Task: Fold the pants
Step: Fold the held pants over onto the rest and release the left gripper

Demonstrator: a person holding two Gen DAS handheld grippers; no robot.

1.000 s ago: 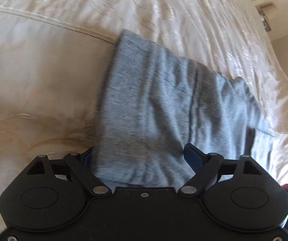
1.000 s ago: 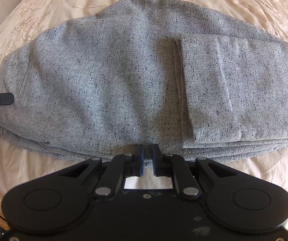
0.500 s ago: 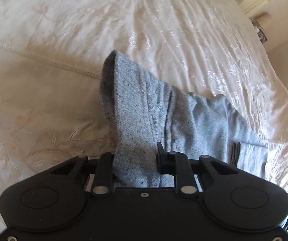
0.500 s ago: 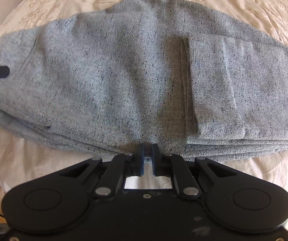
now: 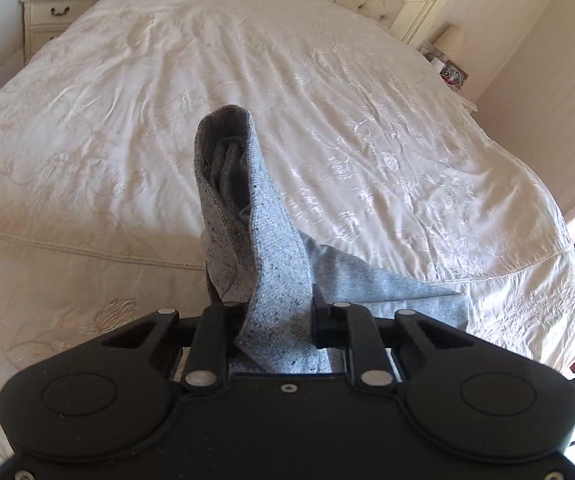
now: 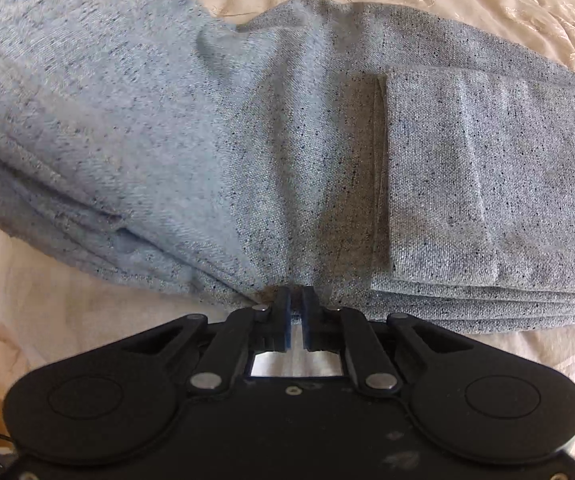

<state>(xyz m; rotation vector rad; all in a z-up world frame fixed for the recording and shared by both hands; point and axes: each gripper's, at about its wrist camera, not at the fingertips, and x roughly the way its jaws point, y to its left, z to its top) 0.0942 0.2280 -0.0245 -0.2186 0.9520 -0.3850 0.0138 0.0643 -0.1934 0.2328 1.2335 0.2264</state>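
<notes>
The left gripper (image 5: pixel 273 316), clamped on the pants (image 5: pixel 263 240), now lifts them higher off the bed (image 5: pixel 127 120); the right gripper (image 6: pixel 296 308) still pinches their edge.

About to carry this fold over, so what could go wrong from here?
The left gripper holds a thick bunched wad of the grey pants; inner layers could slide out unevenly. The right gripper pinches only the edge of the stack, so it may slip free, and the folded cuff may shift.
</notes>
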